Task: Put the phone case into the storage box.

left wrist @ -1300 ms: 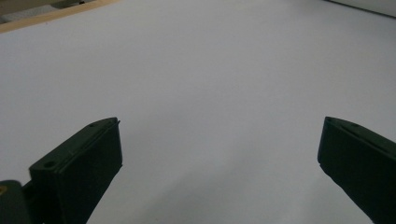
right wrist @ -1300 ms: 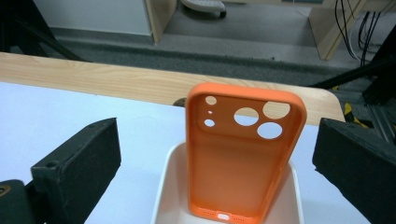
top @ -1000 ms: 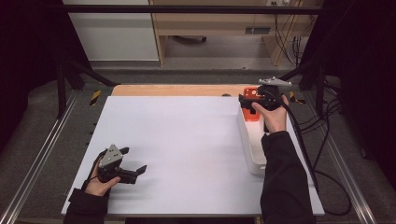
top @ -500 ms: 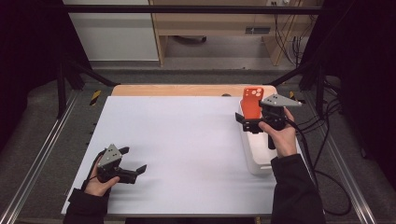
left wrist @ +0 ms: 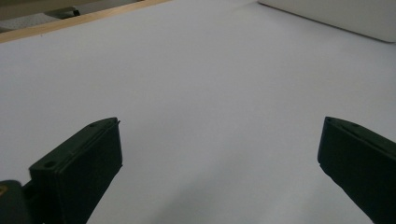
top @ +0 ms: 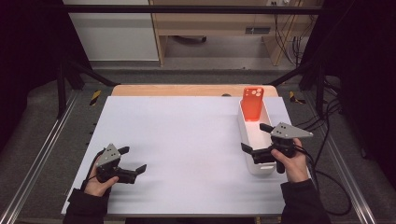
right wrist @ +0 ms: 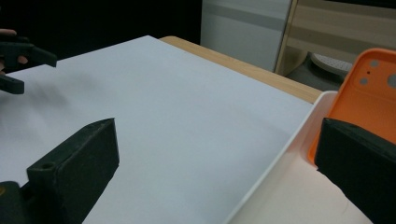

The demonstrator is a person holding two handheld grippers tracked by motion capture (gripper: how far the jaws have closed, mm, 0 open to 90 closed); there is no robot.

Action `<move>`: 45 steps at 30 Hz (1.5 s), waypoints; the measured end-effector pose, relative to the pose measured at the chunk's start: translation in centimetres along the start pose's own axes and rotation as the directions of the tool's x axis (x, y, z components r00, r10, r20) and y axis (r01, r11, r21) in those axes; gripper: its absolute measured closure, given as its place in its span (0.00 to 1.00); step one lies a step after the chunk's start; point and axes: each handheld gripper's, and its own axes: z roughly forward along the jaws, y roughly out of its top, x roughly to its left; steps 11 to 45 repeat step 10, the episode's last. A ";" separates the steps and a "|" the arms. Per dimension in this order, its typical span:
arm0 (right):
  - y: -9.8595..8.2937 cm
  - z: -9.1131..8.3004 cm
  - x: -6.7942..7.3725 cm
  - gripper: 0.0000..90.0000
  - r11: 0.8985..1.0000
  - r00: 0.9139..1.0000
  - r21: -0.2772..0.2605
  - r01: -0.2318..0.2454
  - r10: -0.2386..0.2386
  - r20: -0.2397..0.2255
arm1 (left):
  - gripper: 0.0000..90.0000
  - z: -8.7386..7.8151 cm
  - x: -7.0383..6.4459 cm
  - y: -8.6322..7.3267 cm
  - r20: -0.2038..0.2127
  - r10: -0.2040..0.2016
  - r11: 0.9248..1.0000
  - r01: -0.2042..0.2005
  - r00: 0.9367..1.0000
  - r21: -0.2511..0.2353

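Table (top: 187, 140) carries a white tray (top: 246, 135) at its right side, with an orange phone case (top: 252, 103) leaning at the tray's far end. Right gripper (top: 258, 141) hovers spread over the tray; left gripper (top: 132, 159) rests spread, well apart.

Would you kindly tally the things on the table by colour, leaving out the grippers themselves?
Orange: 1, the phone case standing in the bin.
White: 1, the long bin at the table's right side.
Total: 2

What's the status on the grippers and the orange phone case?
Left gripper open, idle. Right gripper open over white tray. Orange plastic phone case leaning in tray's far end, released. Nothing obstructing.
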 end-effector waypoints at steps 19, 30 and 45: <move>-3.2 -1.6 -0.4 0.01 0.999 0.999 -0.004 -0.037 0.037 -0.036 | 0.00 -0.1 -0.1 0.2 0.009 0.004 1.000 -0.004 1.000 -0.015; -3.2 -1.6 -0.4 0.01 0.999 0.999 -0.004 -0.037 0.037 -0.036 | 0.00 -0.1 -0.1 0.2 0.009 0.004 1.000 -0.004 1.000 -0.015; -3.2 -1.6 -0.4 0.01 0.999 0.999 -0.004 -0.037 0.037 -0.036 | 0.00 -0.1 -0.1 0.2 0.009 0.004 1.000 -0.004 1.000 -0.015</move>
